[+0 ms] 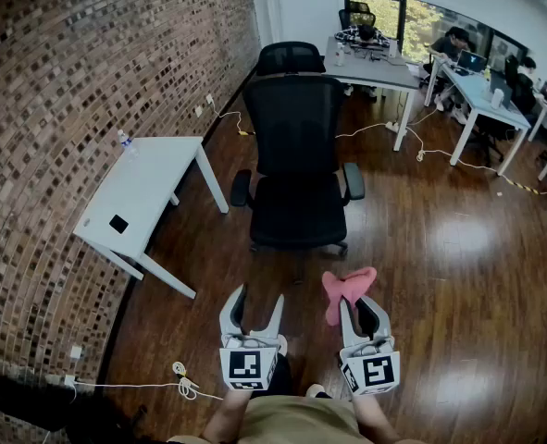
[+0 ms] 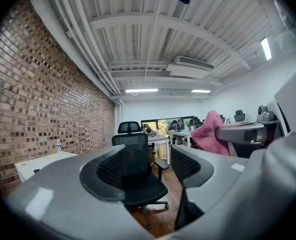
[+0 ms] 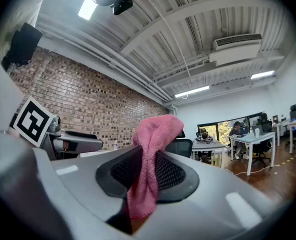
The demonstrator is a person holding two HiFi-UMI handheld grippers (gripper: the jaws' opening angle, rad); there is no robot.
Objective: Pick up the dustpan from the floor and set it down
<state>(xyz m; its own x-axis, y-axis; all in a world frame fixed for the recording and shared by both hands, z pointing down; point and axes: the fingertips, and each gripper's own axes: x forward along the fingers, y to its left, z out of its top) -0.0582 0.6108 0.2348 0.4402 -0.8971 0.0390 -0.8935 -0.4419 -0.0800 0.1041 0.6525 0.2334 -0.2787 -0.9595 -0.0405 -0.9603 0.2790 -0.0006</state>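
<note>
Pink cloth [image 3: 153,134] is clamped between the jaws of the right gripper [image 3: 148,169], its free end flopping over the tips; in the head view that gripper [image 1: 358,305] sits at lower centre-right, pointing up-frame. The left gripper [image 1: 259,296] is just beside it at lower centre. Its own view shows the jaws spread with nothing between them, only the black office chair [image 2: 135,174] well beyond.

No dustpan can be picked out for certain in any view. The wooden floor [image 1: 458,276] ahead of both tools, around the chair and toward the right of the frame, shows none. A low dark shape [image 1: 18,400] lies in the lower-left corner of the head view, at the foot of the brick wall [image 1: 60,109]. It may be the dustpan, but it is too dim and cropped to say.

If it is, it lies well to the left of both grippers and below them in the frame. That would put it nearer the left gripper, which is also the free one. Its long axis seems to run across the frame.
</note>
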